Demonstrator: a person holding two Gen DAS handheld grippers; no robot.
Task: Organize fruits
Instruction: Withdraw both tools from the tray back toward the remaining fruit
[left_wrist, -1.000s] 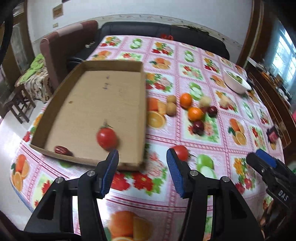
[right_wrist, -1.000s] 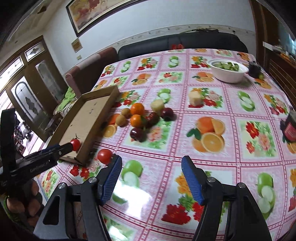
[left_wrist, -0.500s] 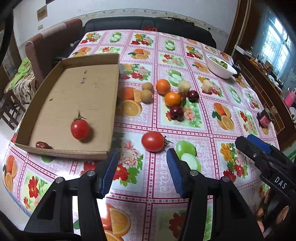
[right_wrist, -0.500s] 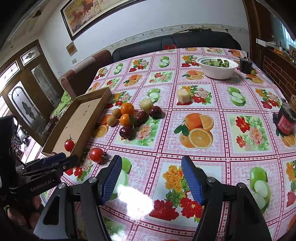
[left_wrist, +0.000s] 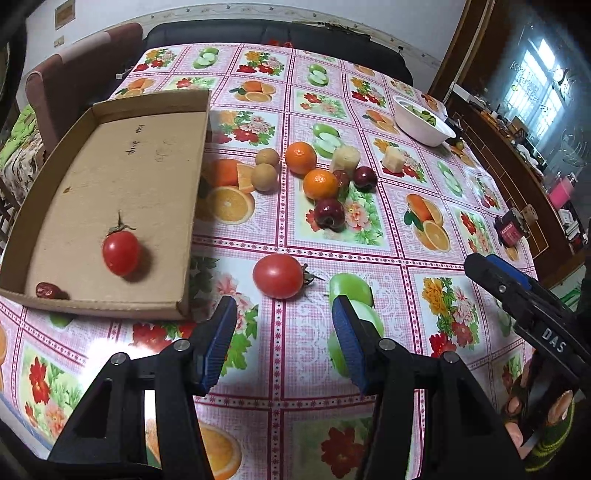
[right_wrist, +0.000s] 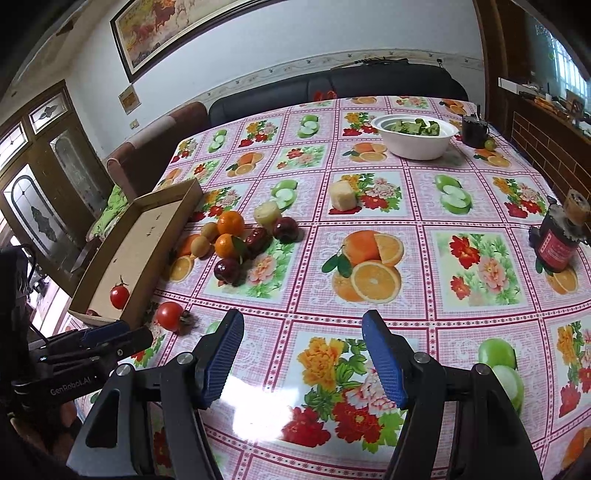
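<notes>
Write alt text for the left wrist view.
The open left claw hovers over a fruit-print tablecloth, aimed at a loose red tomato beside a cardboard tray. The tray holds a smaller tomato and a red date; oranges and plums cluster beyond.

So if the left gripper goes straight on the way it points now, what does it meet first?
Most likely the loose red tomato on the tablecloth, which lies just ahead of the open left gripper, between its finger lines. Depth is hard to judge in this fisheye view.
</notes>
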